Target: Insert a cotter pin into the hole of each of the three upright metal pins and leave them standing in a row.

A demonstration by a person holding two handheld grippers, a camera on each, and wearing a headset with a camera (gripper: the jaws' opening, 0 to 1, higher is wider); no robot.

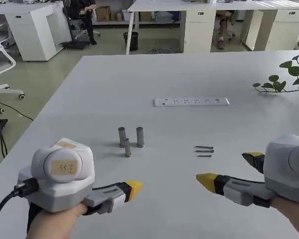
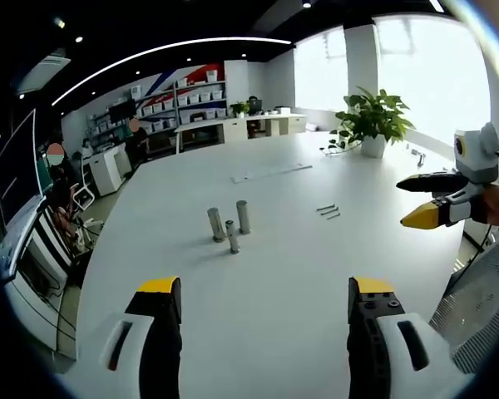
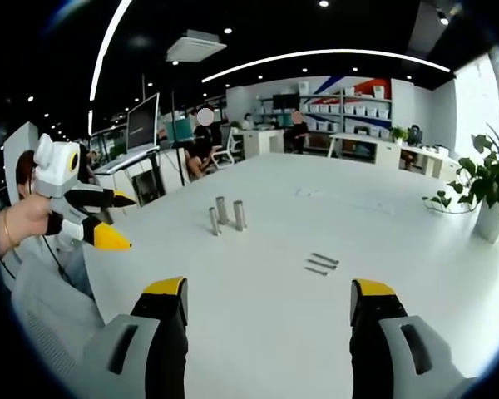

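Note:
Three upright metal pins (image 1: 128,139) stand in a tight cluster mid-table, also seen in the left gripper view (image 2: 230,224) and the right gripper view (image 3: 224,214). Three small cotter pins (image 1: 204,151) lie side by side on the table to their right (image 2: 327,211) (image 3: 320,263). My left gripper (image 1: 132,189) is held near the front left, open and empty, its yellow-tipped jaws wide apart (image 2: 264,287). At the front right my right gripper (image 1: 228,169) is open too, with nothing between its jaws (image 3: 269,288). Both are well short of the pins.
A white power strip (image 1: 191,102) lies beyond the pins. A potted plant (image 1: 289,74) trails over the table's right side. The grey table (image 1: 89,99) has wide bare room all round. Office desks and chairs stand behind.

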